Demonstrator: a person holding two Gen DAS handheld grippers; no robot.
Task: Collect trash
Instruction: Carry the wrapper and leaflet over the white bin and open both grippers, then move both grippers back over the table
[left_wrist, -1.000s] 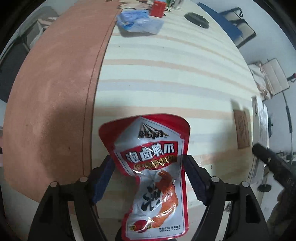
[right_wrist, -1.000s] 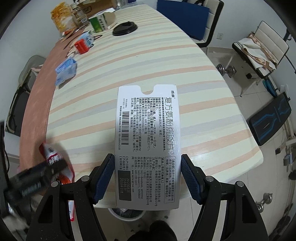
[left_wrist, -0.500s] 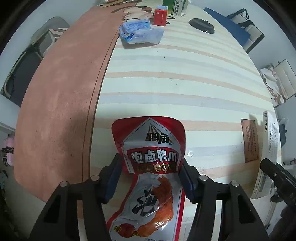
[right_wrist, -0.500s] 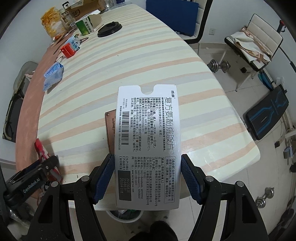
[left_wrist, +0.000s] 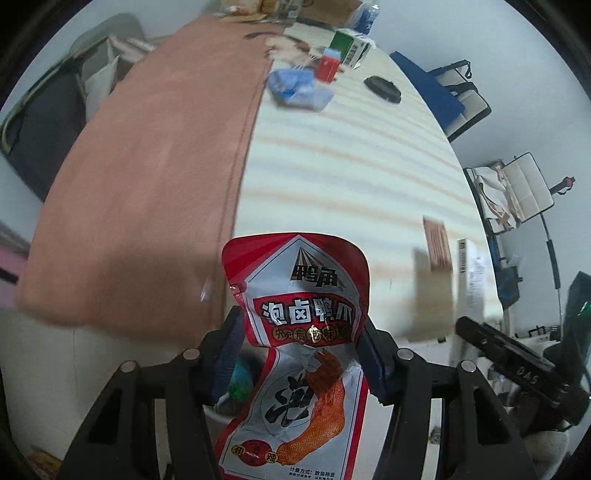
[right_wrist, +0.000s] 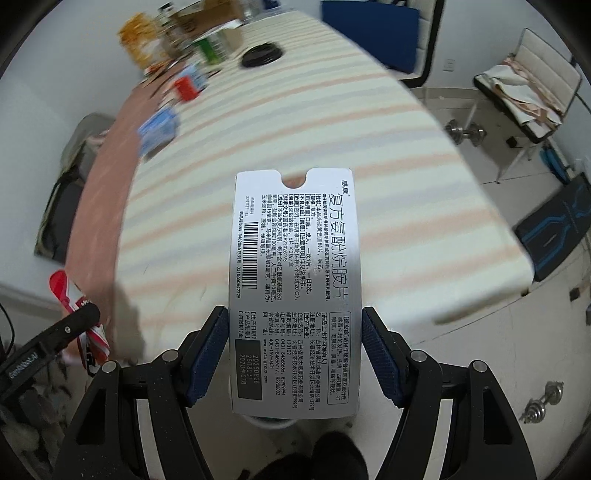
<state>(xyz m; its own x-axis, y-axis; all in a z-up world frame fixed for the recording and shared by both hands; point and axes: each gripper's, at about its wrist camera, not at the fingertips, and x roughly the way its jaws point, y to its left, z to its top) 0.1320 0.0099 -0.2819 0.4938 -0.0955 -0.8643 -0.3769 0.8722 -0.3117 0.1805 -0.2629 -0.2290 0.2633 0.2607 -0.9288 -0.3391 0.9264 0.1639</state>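
Observation:
My left gripper (left_wrist: 301, 332) is shut on a red and white snack packet (left_wrist: 301, 317) and holds it in the air off the near end of the striped table (left_wrist: 351, 166). My right gripper (right_wrist: 293, 338) is shut on a flat silver medicine box (right_wrist: 295, 280), held above the floor past the table's near edge (right_wrist: 332, 295). A white bin rim (right_wrist: 269, 422) shows just under the box. The packet and the left gripper also show at the left of the right wrist view (right_wrist: 70, 314).
A blue wrapper (left_wrist: 299, 92), a red carton (left_wrist: 328, 68), a green and white carton (left_wrist: 349, 46) and a black lid (left_wrist: 382, 88) lie at the table's far end. A brown card (left_wrist: 436, 243) lies near the right edge. Chairs and dumbbells (right_wrist: 465, 131) stand around the table.
Both grippers have pulled back from the table with their items still held. The snack packet has left the tabletop and now hangs off the near end; the bin shows below.

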